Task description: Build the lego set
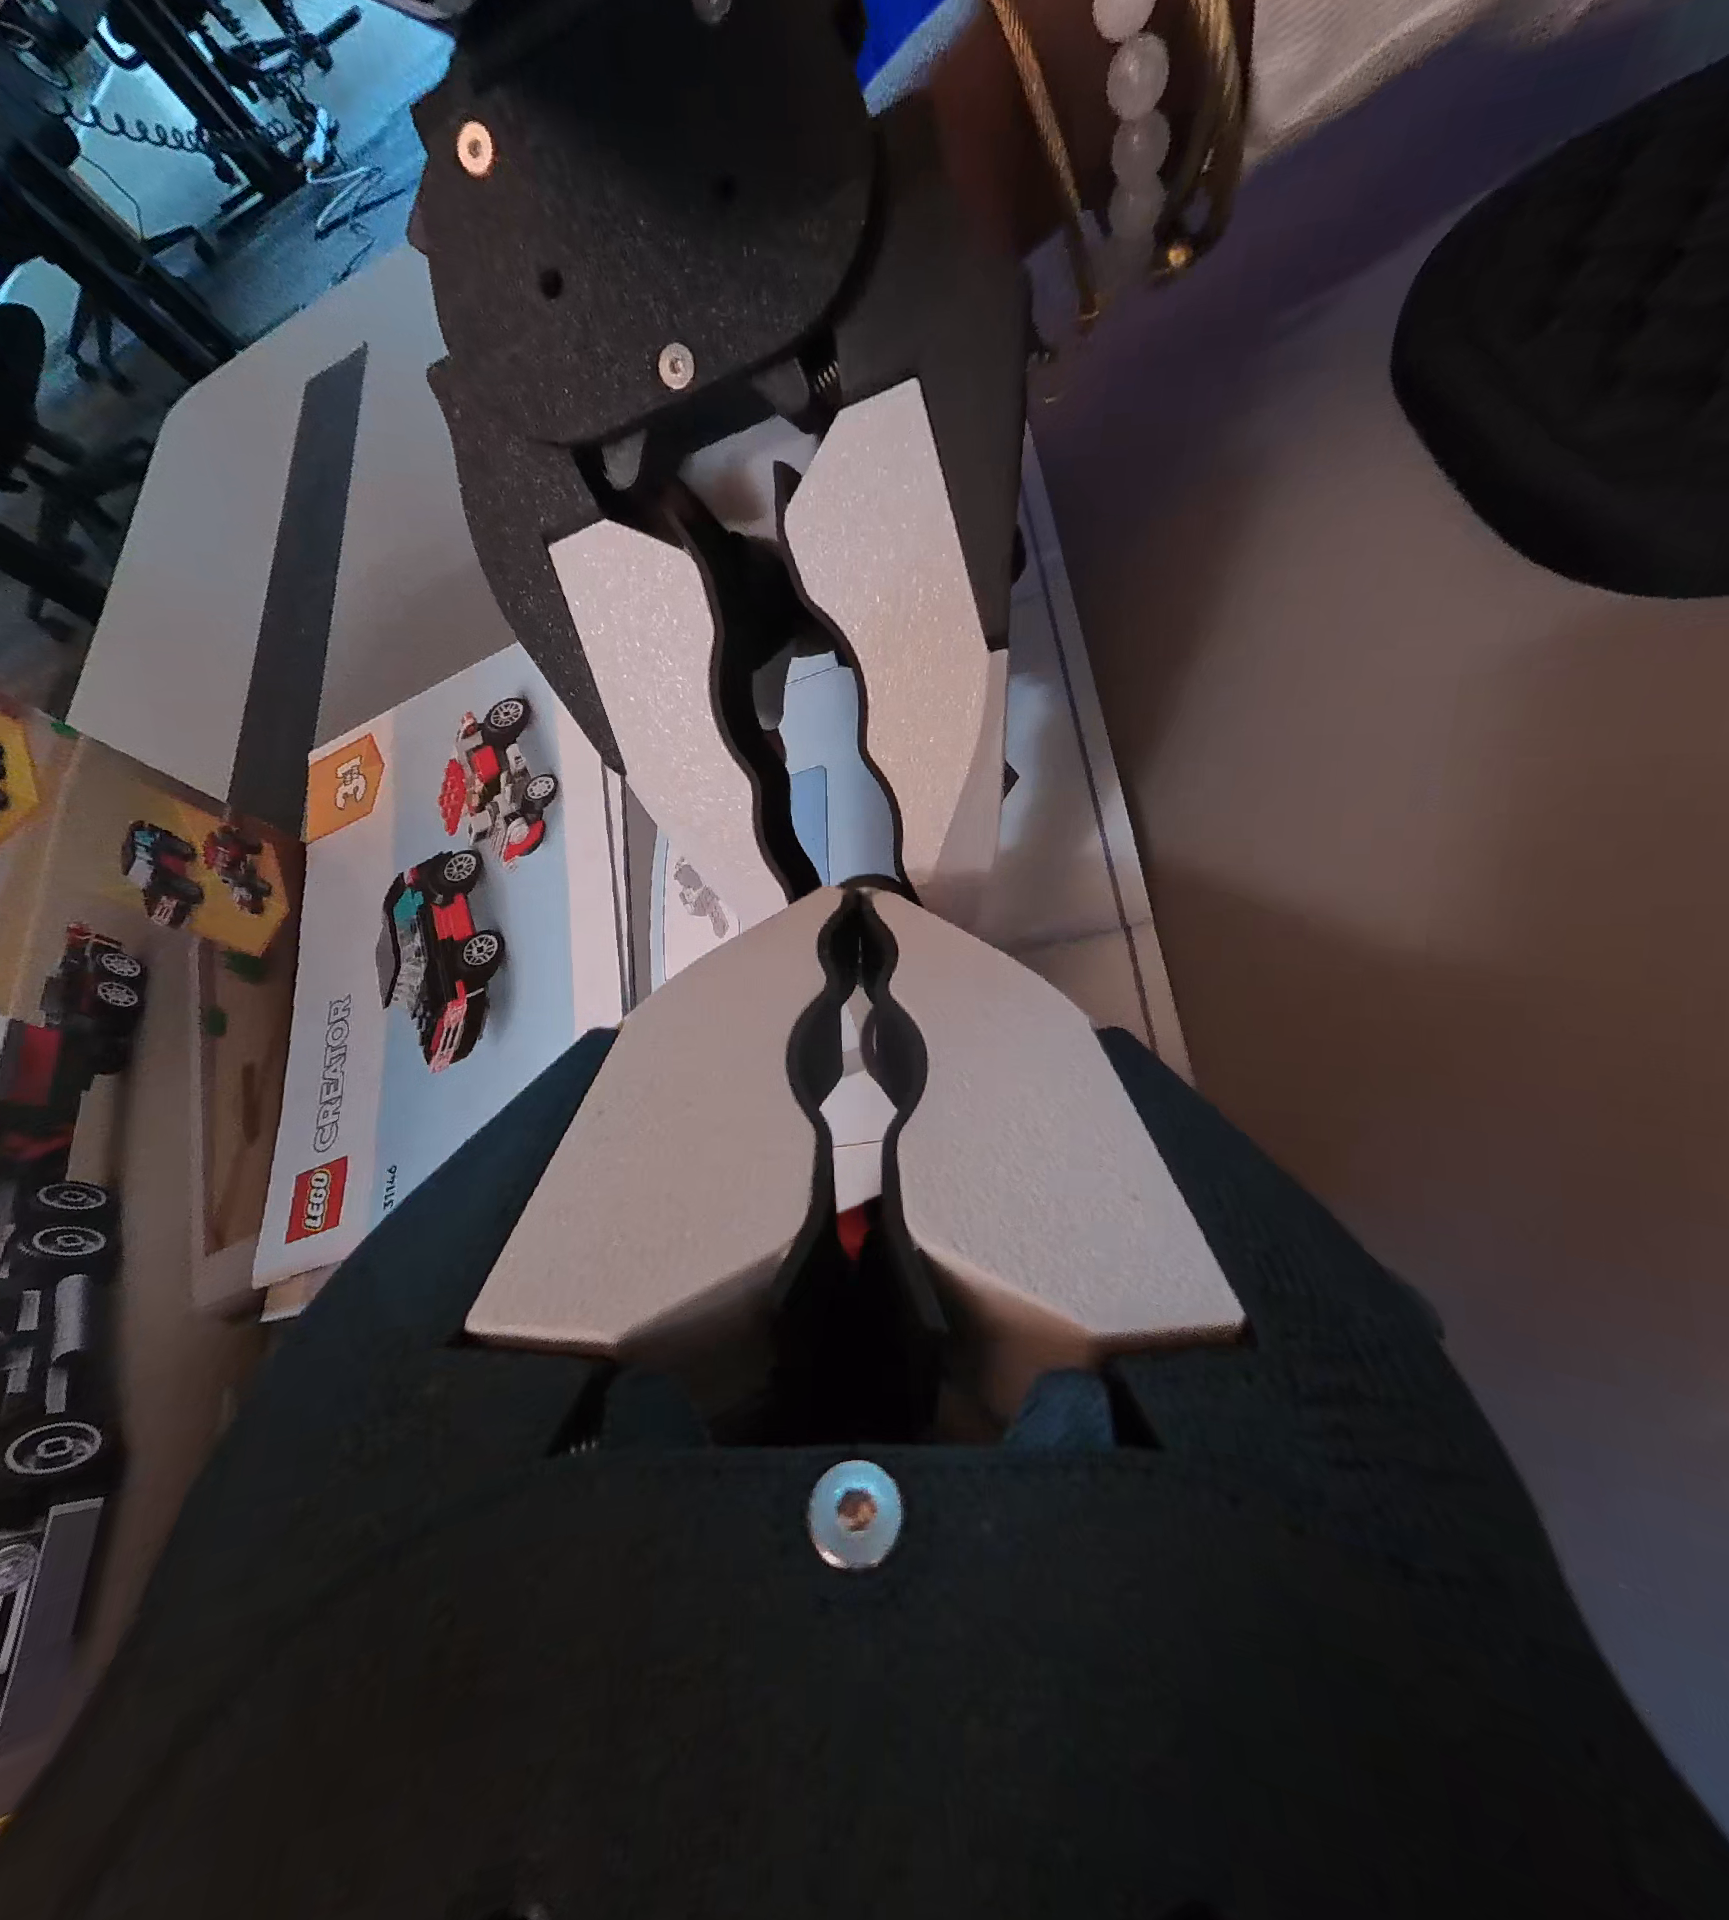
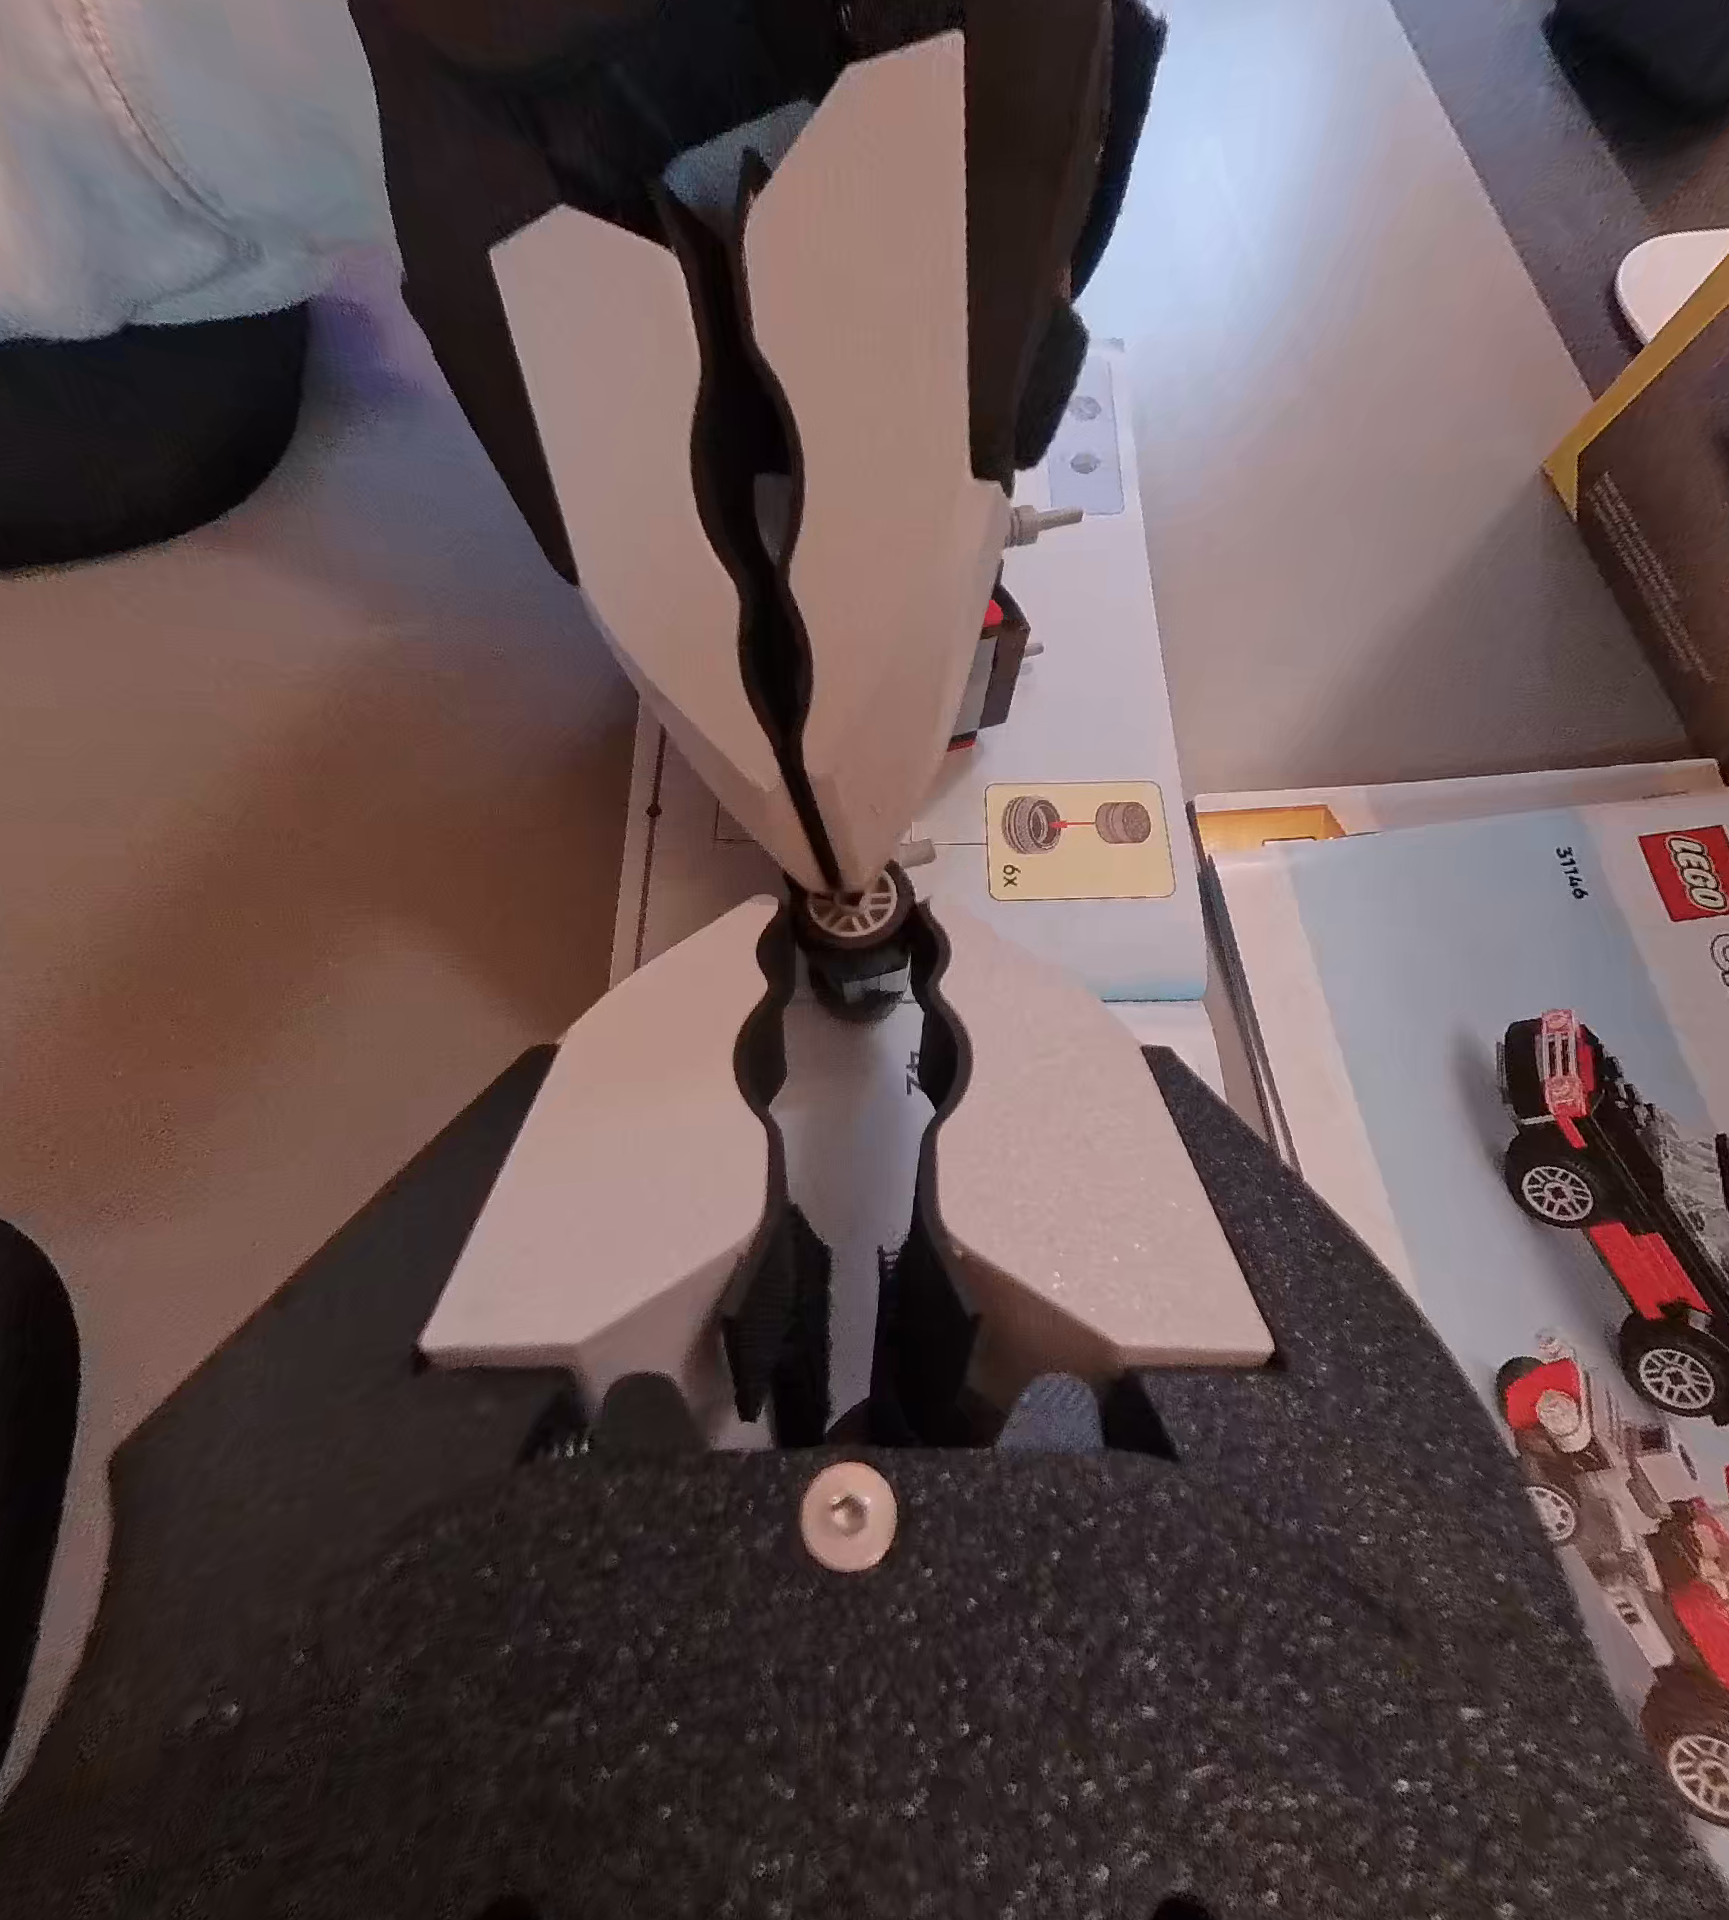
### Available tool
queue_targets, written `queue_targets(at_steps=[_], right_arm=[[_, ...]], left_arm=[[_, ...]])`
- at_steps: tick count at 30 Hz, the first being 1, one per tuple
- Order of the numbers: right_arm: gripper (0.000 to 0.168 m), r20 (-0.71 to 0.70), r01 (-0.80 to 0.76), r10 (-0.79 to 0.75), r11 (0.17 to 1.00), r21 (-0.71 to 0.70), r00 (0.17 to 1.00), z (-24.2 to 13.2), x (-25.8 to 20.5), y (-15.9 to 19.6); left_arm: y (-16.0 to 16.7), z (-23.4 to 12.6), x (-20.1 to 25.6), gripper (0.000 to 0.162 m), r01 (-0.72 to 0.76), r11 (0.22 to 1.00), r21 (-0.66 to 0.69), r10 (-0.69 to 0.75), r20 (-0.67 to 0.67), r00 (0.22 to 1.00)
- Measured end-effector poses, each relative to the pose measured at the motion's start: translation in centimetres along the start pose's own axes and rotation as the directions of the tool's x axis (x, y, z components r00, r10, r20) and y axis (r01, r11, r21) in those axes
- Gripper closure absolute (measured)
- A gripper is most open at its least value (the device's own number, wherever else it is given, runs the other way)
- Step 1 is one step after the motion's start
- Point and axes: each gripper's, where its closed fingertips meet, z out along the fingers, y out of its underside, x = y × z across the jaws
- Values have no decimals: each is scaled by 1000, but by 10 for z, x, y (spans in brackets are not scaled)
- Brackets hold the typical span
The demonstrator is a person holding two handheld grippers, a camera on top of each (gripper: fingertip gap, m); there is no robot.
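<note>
Holding the wheel [image 2: 855,906] in the right tool [image 2: 855,935], with jaws narrowed to its width, low over the open manual [image 2: 1140,644] on the counter [image 2: 1307,416]. Gripping by the tyre's sides, so leaving the pale rim face bare toward the other tool. Meeting it nose to nose with the left tool [image 1: 855,914], pinched down to a slit and touching the wheel's upper edge. Probably pushing or steadying rather than grabbing; cannot tell whether anything is nipped there. Likely seating rim in tyre, as in the yellow callout just beside. Working close to the page, probably to keep that picture in sight and catch a drop. Parked behind the left tool: the red-and-black model [image 2: 995,665], with bare axle pins out, ready for wheels. Pushed off right, clear of the work: a closed booklet [image 2: 1462,935] and the box [image 2: 1670,540].
</note>
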Motion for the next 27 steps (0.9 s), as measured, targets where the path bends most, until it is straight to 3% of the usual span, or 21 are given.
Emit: queue_targets(at_steps=[10,13,18,19,20,22,24,27], right_arm=[[147,-6,4,-4,1000,17,1000,4,1,5],[147,-17,4,-3,999,49,1000,5,1,4],[146,2,-61,61,997,37,998,6,2,4],[144,-2,-73,73,997,34,997,4,2,6],[131,-29,-93,95,994,49,995,2,5,8],[117,-60,-142,151,981,130,987,-8,8,6],[112,-120,-116,133,983,139,984,-20,12,5],[123,-284,-33,141,934,355,948,-39,25,-14]], left_arm=[[6,11,0,162,30,994,-109,-31,-3,1000],[7,9,1,161,89,991,-101,-93,-32,995],[8,8,0,161,66,991,-112,-71,-35,997],[8,7,-2,162,70,993,-95,-72,-16,997],[8,4,-5,161,72,994,-78,-71,19,997],[-12,-15,-19,147,94,990,108,-108,131,985],[-43,-51,-37,140,121,916,383,-217,218,951],[-53,-94,-57,138,95,811,577,-335,326,884]])
